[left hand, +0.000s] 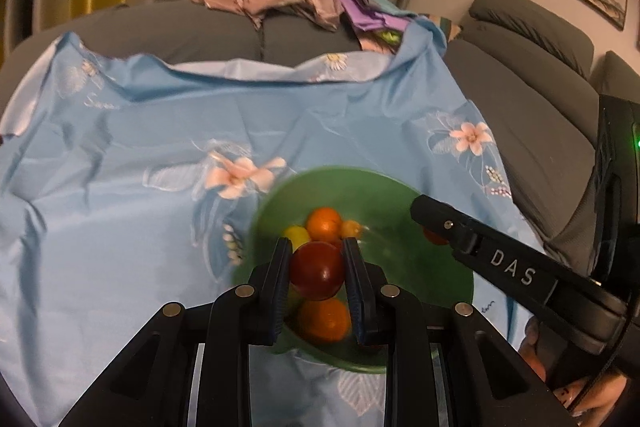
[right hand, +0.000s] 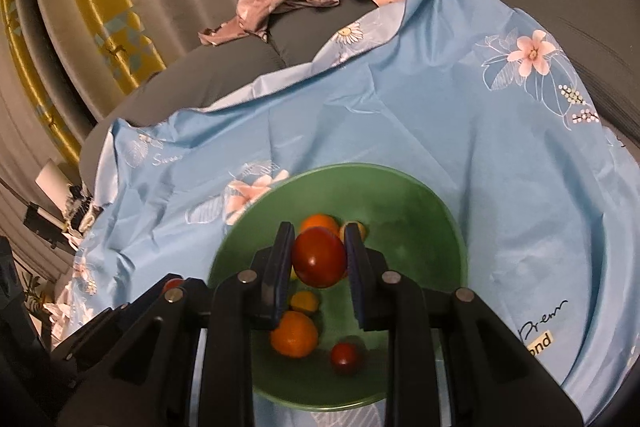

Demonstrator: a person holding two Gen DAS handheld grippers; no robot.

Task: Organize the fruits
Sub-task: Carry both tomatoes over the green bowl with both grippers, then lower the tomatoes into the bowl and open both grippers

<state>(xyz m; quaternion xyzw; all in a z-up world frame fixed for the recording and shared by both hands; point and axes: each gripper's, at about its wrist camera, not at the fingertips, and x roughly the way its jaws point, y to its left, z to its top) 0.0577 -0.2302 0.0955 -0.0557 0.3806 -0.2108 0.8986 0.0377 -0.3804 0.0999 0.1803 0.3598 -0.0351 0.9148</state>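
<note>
**Two red fruits over the green bowl**

Each gripper, left gripper and right gripper, is clamping a red fruit above the green bowl. Blue cloth is lying open leftward. "DAS" is showing on the right gripper's arm.

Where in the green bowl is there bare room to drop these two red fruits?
The green bowl is bare along its right side and far wall. The left middle is crowded: oranges, a small yellow fruit and a small red fruit cluster there.
</note>
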